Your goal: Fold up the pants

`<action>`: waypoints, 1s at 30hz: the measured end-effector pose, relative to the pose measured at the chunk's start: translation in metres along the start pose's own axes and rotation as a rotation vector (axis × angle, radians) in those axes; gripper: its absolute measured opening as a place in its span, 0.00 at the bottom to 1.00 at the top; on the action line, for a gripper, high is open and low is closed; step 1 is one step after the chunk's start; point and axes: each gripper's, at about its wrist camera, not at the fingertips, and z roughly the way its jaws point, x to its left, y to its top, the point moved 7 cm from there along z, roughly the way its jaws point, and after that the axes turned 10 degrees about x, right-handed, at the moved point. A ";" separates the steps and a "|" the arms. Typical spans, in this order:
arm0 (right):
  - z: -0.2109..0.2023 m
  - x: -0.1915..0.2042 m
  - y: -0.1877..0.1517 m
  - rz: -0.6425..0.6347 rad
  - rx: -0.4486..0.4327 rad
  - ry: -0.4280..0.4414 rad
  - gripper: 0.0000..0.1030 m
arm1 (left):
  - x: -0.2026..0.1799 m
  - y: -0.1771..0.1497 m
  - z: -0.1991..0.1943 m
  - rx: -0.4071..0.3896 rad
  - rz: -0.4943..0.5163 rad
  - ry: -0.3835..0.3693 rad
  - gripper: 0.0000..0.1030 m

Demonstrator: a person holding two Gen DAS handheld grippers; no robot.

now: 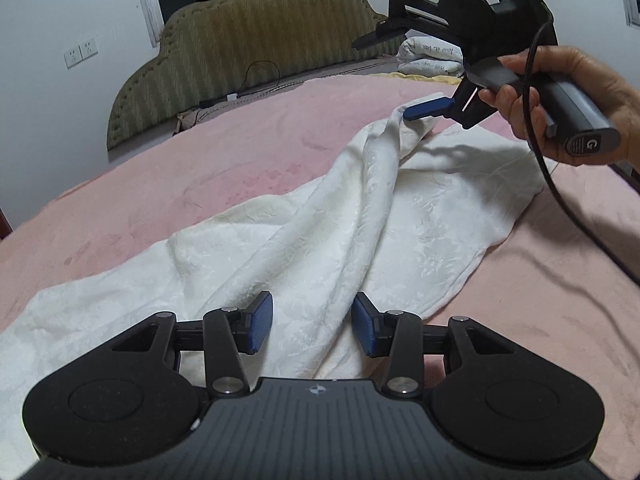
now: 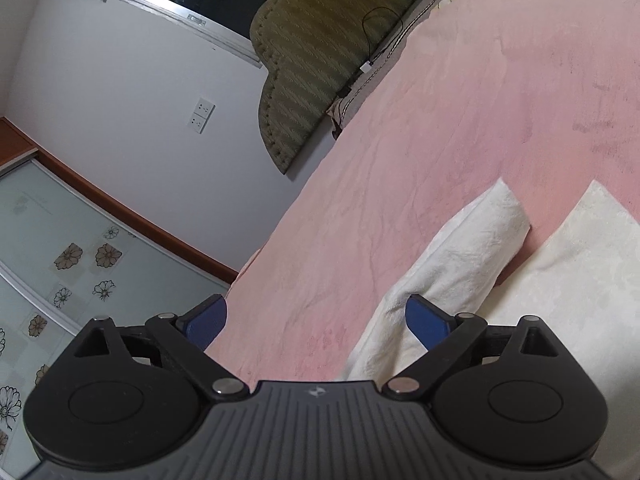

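White pants (image 1: 320,240) lie spread across a pink blanket (image 1: 180,168) on the bed, running from the near left toward the far right, with a raised ridge of fabric climbing to the right gripper (image 1: 416,114). In the left wrist view, that gripper's blue finger (image 1: 428,107) touches the lifted far edge of the cloth; the other finger is hidden, so whether the cloth is pinched cannot be told from there. In the right wrist view, the right gripper's (image 2: 316,326) jaws stand wide apart, with the two leg ends (image 2: 480,248) lying side by side on the blanket at the right. A hand (image 1: 568,96) grips its grey handle, a black cable hanging from it. The left gripper (image 1: 312,326) hovers near over the pants, its jaws moderately open with nothing between them. An olive padded headboard (image 1: 248,48) stands at the far end, and folded white bedding (image 1: 428,58) sits far right.
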 end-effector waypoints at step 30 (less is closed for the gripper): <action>0.002 -0.028 -0.009 0.051 0.043 -0.052 1.00 | 0.026 -0.003 0.008 0.013 -0.259 -0.098 0.46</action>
